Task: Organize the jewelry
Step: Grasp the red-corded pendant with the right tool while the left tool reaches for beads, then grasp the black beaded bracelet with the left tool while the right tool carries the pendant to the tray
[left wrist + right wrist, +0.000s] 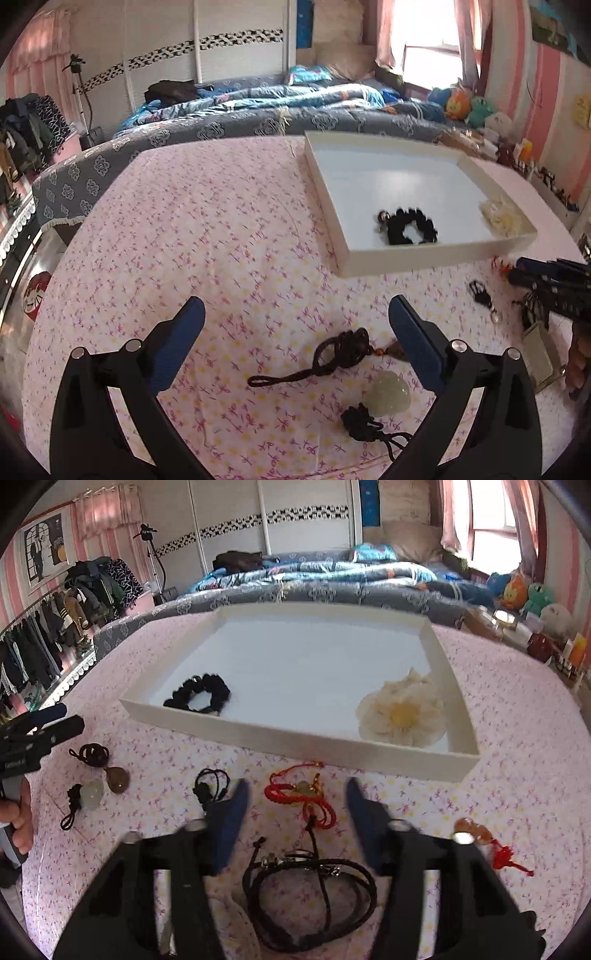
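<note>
Both views are fisheye, each looking forward and steeply down along its own jaws at the flower-print table (pixel 221 229), close above it. The left wrist view has the white tray (pixel 424 254) at 1 o'clock; the right wrist view has the white tray (pixel 295 734) at 12 o'clock, nearer. They share the tray, the table and the bed (pixel 332 583) beyond it; each shows the other gripper at its edge.

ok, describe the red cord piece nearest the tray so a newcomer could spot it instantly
Start at the white tray on the pink floral cloth. Just in front of its near wall, between the fingers of the right hand-held gripper, lies the red braided cord with a pale bead and gold bits. Its neighbours are black cords; the other red tassel lies further right.
</note>
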`<move>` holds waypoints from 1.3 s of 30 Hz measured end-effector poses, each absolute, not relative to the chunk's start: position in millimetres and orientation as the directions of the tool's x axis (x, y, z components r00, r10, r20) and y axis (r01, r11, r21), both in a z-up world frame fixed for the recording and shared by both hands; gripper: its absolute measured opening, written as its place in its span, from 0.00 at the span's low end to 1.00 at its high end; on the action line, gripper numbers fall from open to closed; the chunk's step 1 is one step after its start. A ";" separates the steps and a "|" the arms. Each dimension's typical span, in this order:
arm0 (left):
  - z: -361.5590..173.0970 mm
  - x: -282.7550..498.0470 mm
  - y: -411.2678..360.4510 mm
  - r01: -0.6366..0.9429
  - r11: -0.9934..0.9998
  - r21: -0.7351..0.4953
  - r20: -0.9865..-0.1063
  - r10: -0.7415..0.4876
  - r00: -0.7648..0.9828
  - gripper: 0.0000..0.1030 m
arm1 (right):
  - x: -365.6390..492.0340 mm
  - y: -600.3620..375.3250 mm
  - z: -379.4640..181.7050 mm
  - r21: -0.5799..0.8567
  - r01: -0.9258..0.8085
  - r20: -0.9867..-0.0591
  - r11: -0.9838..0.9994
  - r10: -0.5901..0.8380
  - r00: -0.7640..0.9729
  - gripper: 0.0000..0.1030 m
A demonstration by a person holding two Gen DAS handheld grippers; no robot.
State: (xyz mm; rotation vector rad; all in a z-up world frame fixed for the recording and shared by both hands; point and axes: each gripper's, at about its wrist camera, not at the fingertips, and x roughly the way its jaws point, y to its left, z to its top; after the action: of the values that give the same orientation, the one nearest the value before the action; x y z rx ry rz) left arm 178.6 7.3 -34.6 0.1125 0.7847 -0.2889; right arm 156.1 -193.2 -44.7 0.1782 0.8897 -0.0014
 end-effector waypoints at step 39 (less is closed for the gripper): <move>49.1 160.3 -42.4 0.427 0.904 0.003 -0.562 -0.351 0.749 0.09 | 115.6 -247.8 62.6 0.240 0.062 -0.500 0.969 0.068 0.863 0.05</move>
State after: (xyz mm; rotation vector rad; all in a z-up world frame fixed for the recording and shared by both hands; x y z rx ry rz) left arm 160.3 -42.4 49.1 0.1344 0.5867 -0.4266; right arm 115.6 -247.8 62.6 0.2538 0.5308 0.0031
